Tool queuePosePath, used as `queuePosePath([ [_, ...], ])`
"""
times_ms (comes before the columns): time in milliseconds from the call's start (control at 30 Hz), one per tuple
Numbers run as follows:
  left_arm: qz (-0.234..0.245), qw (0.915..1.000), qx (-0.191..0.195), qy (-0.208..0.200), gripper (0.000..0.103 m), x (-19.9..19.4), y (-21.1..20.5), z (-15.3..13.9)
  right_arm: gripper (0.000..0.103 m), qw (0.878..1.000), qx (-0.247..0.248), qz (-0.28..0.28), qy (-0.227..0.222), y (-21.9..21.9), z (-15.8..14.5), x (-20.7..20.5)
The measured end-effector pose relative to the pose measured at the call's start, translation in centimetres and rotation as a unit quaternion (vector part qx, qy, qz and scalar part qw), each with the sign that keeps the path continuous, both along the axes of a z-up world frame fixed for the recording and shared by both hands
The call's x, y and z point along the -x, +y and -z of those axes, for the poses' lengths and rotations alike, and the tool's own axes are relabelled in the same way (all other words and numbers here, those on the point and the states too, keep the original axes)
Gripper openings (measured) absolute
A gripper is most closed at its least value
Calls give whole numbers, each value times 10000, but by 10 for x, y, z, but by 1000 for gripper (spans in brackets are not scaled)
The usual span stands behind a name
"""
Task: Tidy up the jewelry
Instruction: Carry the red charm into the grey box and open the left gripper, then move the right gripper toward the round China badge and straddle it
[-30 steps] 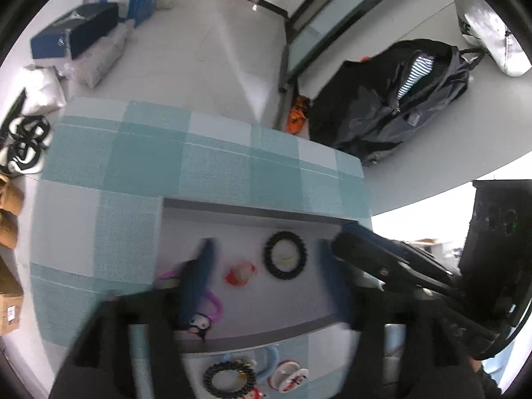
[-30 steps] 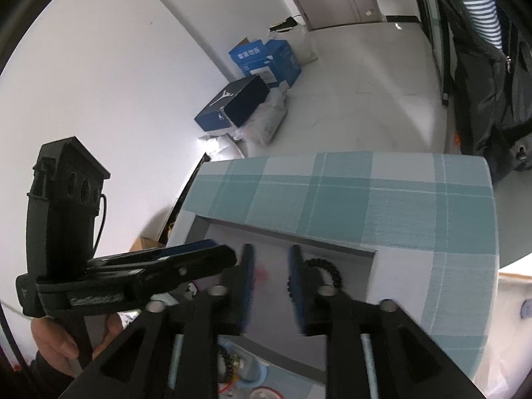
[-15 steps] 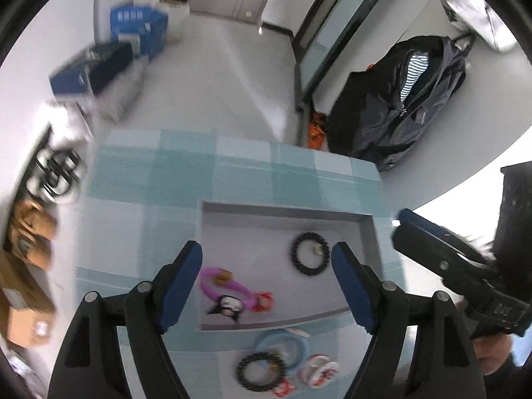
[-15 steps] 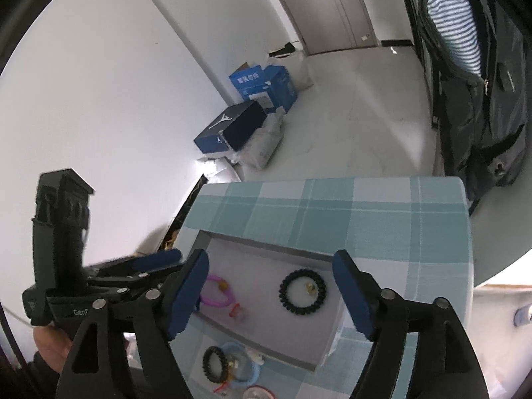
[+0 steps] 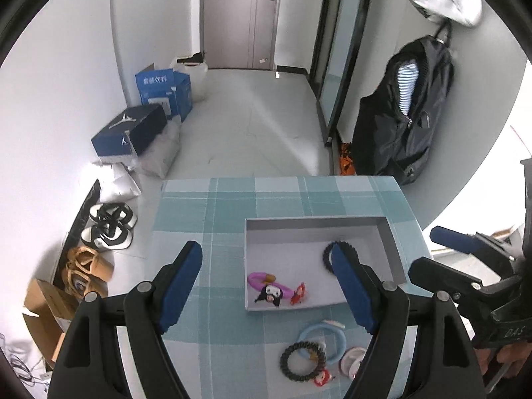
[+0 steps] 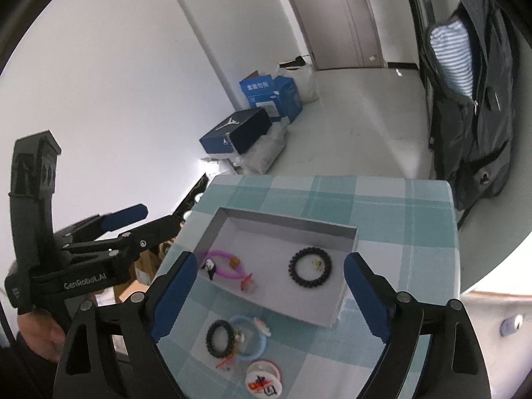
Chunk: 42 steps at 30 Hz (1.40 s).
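Left gripper (image 5: 267,286): fingers spread wide, nothing between pads, held above the tabletop (image 5: 206,219) w/ teal check cloth. Right gripper (image 6: 267,294): fingers have just been opening, now spread wide, nothing gripped.

Grey tray (image 6: 286,224) lies past the right fingertips, framed between both fingers. Inside tray: black coil bracelet (image 6: 310,272) nearer the right-hand finger, lying flat; pink ring w/ black-and-white charm (image 6: 224,266) nearer the left-hand finger; small red charm (image 6: 248,282) just beside pink ring.

Outside tray, on cloth, closer in than the fingertips: second black coil bracelet (image 6: 219,338) overlapping a light-blue ring (image 6: 256,340); white round piece w/ red print (image 6: 264,380) near them. Small red bit by the black coil; type unclear.
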<state>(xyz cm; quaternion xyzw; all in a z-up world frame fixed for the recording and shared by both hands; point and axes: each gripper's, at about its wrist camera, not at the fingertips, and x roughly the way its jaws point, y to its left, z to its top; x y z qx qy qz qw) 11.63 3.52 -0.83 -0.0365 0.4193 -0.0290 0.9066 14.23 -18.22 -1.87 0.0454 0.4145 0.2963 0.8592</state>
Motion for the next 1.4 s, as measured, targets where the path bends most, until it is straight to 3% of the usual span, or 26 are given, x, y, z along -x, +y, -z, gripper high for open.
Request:
queuePosePath([
  [167,-43,9999,114,-23,77,23,0,1,95,9995,16,-73,-292,1,-6,20],
  [333,-91,9998,135,63,77,39,-6,10,96,9997,41,-92,-244,-1,0,38],
  [467,-103,9988,446,197,77,50,-10,17,98,9991,358,-84,-216,2,12,54],
  [733,-91,9980,480,395,77,67,-23,33,98,9968,779,-161,-94,-8,38,75],
  [1033,-96,9951,655,728,77,74,-15,54,98,9885,1373,-610,139,5,76,90],
  [1167,-98,9922,741,1000,77,78,-1,71,95,9855,1471,-802,280,10,90,92],
  [1267,-92,9882,883,1250,77,80,5,84,84,9854,1388,-859,494,12,97,89],
  [1400,-32,9865,852,1399,77,82,5,90,81,9829,1538,-920,421,19,101,90],
])
